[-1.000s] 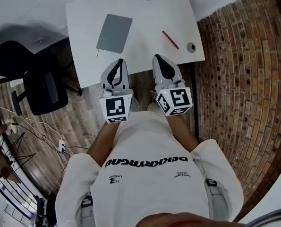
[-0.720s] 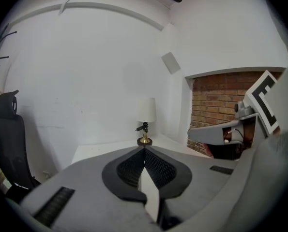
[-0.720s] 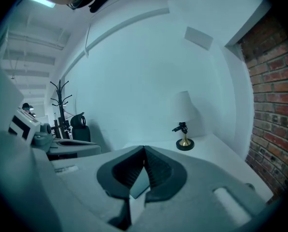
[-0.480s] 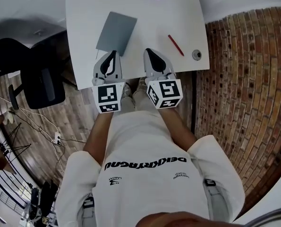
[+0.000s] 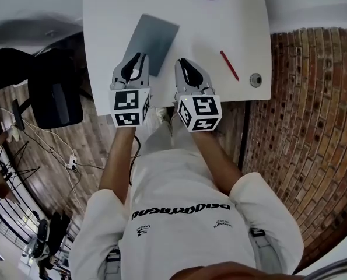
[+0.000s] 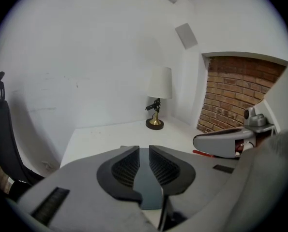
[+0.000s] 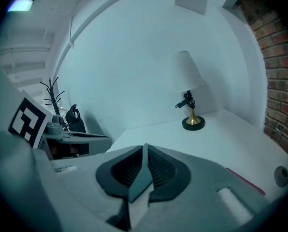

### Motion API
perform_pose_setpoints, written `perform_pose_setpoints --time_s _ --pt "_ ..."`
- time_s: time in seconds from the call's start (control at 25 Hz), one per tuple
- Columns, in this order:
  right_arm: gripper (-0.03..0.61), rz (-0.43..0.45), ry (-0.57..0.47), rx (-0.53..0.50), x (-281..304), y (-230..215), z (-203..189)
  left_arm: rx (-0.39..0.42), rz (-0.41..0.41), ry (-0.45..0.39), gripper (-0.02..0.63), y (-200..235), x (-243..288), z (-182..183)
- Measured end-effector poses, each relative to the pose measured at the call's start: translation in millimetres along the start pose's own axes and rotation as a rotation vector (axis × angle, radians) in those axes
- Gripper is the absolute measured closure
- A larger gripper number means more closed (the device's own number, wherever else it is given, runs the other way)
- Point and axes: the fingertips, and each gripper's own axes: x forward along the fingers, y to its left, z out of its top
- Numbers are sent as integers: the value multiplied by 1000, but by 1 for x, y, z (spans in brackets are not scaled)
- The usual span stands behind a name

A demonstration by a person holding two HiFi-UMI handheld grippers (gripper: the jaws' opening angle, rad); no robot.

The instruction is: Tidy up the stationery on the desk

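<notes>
Approach step, seemingly: both empty, left gripper [image 5: 139,56] barely parted over the grey notebook [image 5: 154,35] near the desk's [image 5: 243,16] near edge, right gripper [image 5: 182,62] pinched shut, needing wider jaws next.

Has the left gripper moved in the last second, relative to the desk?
Yes. The left gripper has gone forward over the white desk: its tongs were short of the grey notebook and now reach its near edge.

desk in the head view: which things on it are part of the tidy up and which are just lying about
Part of the job:
- grey notebook
- red pen

Just there:
- table lamp
- small round metal-looking item near the right edge; I cannot tell what it is
- black chair, off to the left on the floor
</notes>
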Motion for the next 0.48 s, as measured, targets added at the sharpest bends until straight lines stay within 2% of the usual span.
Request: perform_pose_setpoints --time_s 0.48 --pt "486 -23 67 95 53 -13 -31 -24 5 97 508 38 51 -26"
